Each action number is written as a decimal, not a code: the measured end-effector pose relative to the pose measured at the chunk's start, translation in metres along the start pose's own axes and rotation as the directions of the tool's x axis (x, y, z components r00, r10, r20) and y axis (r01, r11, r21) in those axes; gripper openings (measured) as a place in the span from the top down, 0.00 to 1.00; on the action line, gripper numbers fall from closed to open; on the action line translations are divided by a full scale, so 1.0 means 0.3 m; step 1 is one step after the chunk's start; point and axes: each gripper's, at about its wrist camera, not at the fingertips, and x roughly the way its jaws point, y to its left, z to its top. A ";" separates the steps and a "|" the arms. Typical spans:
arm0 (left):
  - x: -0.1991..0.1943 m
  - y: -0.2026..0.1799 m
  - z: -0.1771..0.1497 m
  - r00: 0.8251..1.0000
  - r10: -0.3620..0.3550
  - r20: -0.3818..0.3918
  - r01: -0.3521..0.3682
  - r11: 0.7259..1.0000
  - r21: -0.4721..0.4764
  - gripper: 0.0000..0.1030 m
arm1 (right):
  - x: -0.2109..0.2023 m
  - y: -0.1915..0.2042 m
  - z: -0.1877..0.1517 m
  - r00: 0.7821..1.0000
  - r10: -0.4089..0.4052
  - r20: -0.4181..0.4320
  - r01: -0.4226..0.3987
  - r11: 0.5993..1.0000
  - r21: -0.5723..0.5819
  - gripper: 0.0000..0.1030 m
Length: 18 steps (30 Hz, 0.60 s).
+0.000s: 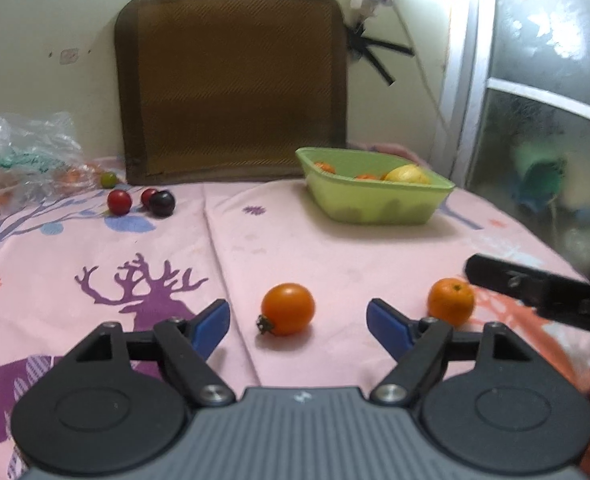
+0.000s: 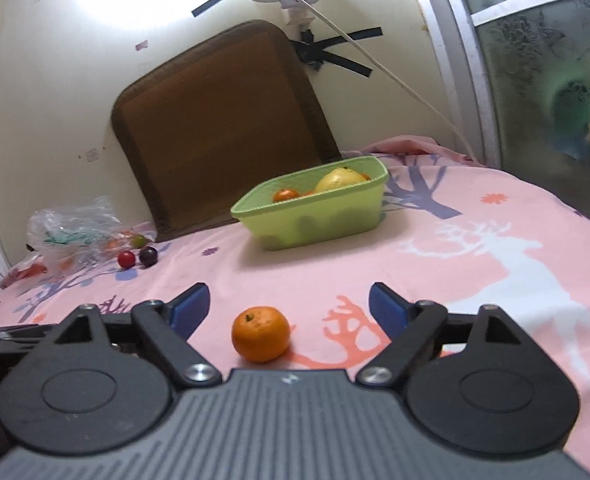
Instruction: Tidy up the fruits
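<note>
Pink cloth (image 1: 295, 240) printed with deer and branches covers the work surface, with a brown cushion (image 1: 231, 80) propped against the pale wall behind it.

Both tools are at the pick-up stage. The left gripper (image 1: 298, 318) has its jaws spread wide with nothing in them, and an orange persimmon-like fruit (image 1: 288, 309), calyx turned toward the camera, lies on the cloth between the blue pads, slightly nearer the left pad. The right gripper (image 2: 289, 304) is likewise wide and empty. A small tangerine (image 2: 260, 334) sits between its pads, closer to the left one and a little behind the tips, near the body of the tool.

Ahead of both sets of jaws and well apart from them stands the green basket (image 1: 379, 200), which already holds a yellow fruit (image 2: 339, 180) and some small orange ones. Far ahead and off to the left of the jaws, a few dark red fruits (image 1: 151, 202) lie beside a crumpled plastic bag (image 1: 23, 152); whether the bag holds more fruit is hard to tell through the glare.

Next, each tool probably needs only a small sideways correction to centre its fruit, then a gentle close, since both fruits are round, could roll off the pads and look soft enough to bruise. After that comes a lift clear of the cloth and a carry forward over the basket rim.
</note>
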 end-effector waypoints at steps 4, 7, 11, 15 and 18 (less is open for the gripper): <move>-0.022 -0.006 -0.003 0.999 -0.042 0.031 0.042 0.999 0.012 0.21 | -0.002 0.024 -0.002 0.999 -0.037 -0.007 0.037 0.997 -0.061 0.11; -0.050 -0.007 -0.007 0.995 -0.064 0.076 0.063 0.998 0.018 0.02 | -0.001 0.028 0.005 0.999 -0.037 -0.038 0.034 0.996 -0.083 0.04; -0.082 0.001 -0.010 0.989 -0.063 0.134 0.063 0.998 0.010 0.00 | -0.012 0.031 0.042 0.998 -0.050 -0.035 0.047 0.996 -0.081 0.00; -0.089 -0.001 -0.009 0.988 -0.044 0.146 0.043 0.999 0.007 0.00 | -0.031 0.022 0.093 0.998 -0.058 0.003 0.058 0.996 -0.066 0.00; -0.091 -0.010 -0.011 0.988 -0.020 0.156 0.018 1.000 0.016 0.00 | -0.059 0.011 0.101 0.997 -0.040 0.059 0.042 0.999 -0.030 0.00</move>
